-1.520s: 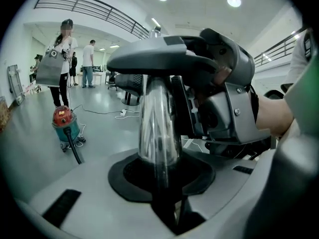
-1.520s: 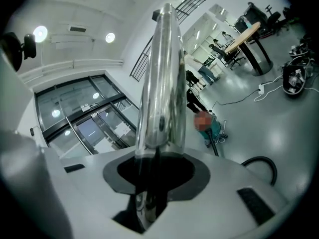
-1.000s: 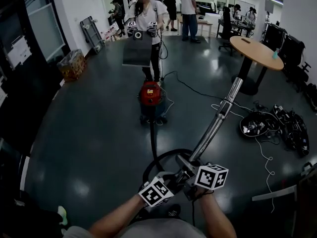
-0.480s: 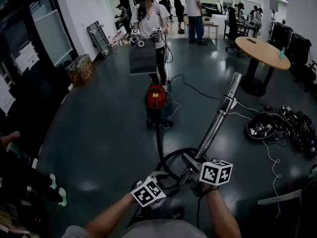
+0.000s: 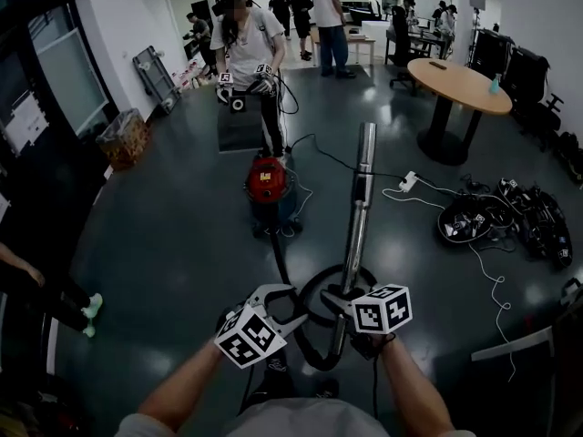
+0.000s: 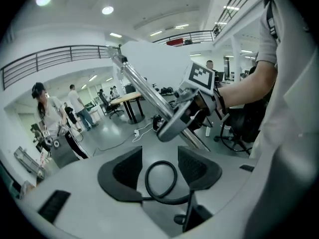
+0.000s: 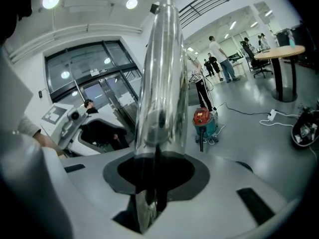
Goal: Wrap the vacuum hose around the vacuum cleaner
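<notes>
- Right gripper [image 5: 344,306]: pinching the chrome wand [image 5: 357,217], which has swung from leaning right to pointing up the frame centre.
- Left gripper [image 5: 273,297]: jaws spread, empty, now raised beside the black hose [image 5: 316,360] loop, lower centre.
- Vacuum cleaner [image 5: 266,182]: red, mid-frame, well apart from both grippers; wrapping judged not begun.

Open-plan office; round table [image 5: 460,85], swivel chair [image 5: 399,48], glass partition [image 5: 64,85], people standing about.

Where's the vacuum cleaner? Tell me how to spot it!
Look at the middle of the dark shiny floor, just in front of the person in the white shirt. The vacuum cleaner sits there, small and round. It's the only thing with a bright red top, and a black hose trails from it.
</notes>
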### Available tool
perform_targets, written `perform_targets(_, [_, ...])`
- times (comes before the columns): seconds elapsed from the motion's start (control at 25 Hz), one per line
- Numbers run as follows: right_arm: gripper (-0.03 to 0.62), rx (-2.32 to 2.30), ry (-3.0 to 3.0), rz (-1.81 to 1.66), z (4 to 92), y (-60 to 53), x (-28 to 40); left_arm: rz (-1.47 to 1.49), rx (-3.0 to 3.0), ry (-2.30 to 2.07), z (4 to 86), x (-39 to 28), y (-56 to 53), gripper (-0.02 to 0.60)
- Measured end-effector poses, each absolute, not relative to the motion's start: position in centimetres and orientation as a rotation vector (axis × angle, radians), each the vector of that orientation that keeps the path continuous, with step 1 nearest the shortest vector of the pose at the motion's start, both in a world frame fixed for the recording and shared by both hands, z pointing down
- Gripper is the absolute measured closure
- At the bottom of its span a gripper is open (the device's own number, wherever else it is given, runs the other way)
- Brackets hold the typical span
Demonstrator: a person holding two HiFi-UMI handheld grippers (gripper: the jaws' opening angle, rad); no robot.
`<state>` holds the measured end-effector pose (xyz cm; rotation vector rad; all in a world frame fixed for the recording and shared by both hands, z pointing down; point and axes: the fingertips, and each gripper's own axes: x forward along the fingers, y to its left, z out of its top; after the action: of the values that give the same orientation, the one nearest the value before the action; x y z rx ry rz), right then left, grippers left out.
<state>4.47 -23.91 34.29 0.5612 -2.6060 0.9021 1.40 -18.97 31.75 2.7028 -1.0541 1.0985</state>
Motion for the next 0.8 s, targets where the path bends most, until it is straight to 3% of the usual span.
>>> perform_targets(0.28, [0.488, 0.523, -2.433, 0.71, 37.2, -24.3, 0.6, 1.148, 2.95, -1.056, 28.0, 0.2, -22.6, 0.35])
perform_targets(0.8, [0.488, 0.359, -2.19, 0.491, 41.3, -26.6, -9.2, 1.468, 3.137, -1.014, 25.8, -10.1, -29.1, 0.35])
